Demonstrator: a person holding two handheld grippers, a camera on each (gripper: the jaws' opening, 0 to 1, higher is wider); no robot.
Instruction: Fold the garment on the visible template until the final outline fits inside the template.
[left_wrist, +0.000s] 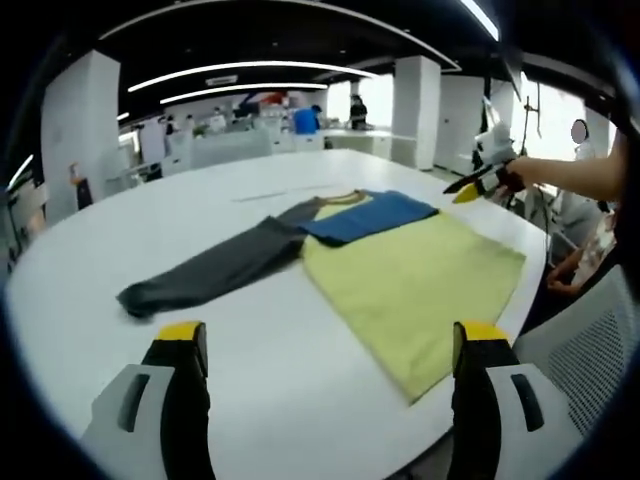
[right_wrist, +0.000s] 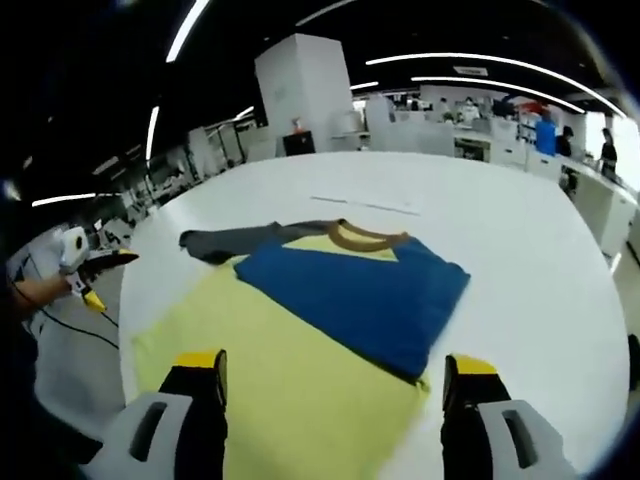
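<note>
Shown spread on a white round table (left_wrist: 300, 400) is the garment, a long-sleeved shirt (left_wrist: 410, 280) with a yellow body, a brown collar (right_wrist: 365, 236), one grey sleeve (left_wrist: 205, 275) and one blue sleeve (right_wrist: 360, 295). The blue sleeve lies folded across the chest; the grey sleeve lies extended flat on the tabletop, well out from the yellow body. No template outline can be made out on the table. The left gripper (left_wrist: 330, 345) is held clear above the table near the hem side, jaws spread and holding nothing. The right gripper (right_wrist: 335, 375) hovers over the yellow body near the blue sleeve, jaws likewise spread and empty. In the left gripper view the right gripper appears off the far table edge, held by a person's hand (left_wrist: 520, 177).

Judged step: between folds, one sleeve in, one still out. The next move probably calls for pinching the grey sleeve near its cuff and carrying it across the chest without dragging the body.
</note>
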